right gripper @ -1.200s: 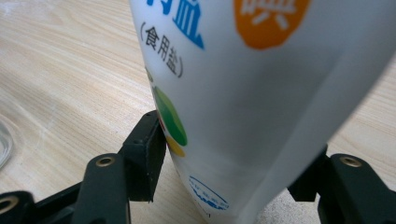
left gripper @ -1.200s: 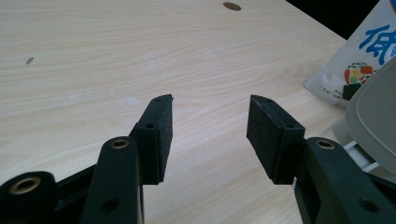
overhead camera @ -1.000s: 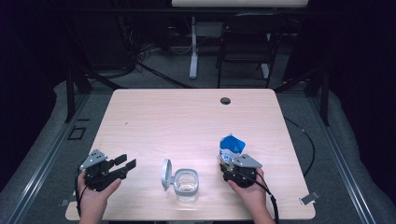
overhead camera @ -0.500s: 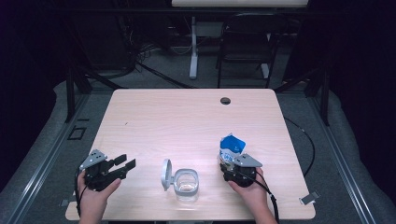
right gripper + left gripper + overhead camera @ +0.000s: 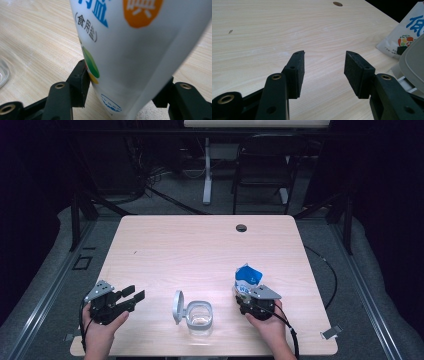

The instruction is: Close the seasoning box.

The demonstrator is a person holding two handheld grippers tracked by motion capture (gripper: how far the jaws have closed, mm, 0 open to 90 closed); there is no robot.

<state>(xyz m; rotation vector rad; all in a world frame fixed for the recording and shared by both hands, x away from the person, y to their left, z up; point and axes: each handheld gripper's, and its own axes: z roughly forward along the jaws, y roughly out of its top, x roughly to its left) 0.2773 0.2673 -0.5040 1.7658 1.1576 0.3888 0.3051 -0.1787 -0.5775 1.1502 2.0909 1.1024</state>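
Nothing on the table [image 5: 165, 245] has shifted since the earlier frames, and both hands kept their place; the right gripper's [image 5: 253, 300] jaws have just been closing a little around the salt bag [image 5: 140, 50]. Its left pad touches the bag's lower part, the right seems to, so the grasp looks in hand. Next, I judge, comes lifting it toward the open clear container [image 5: 199, 316], lid [image 5: 177, 306] flipped up. At the near left edge, the left gripper [image 5: 131, 296] holds wide, empty jaws.
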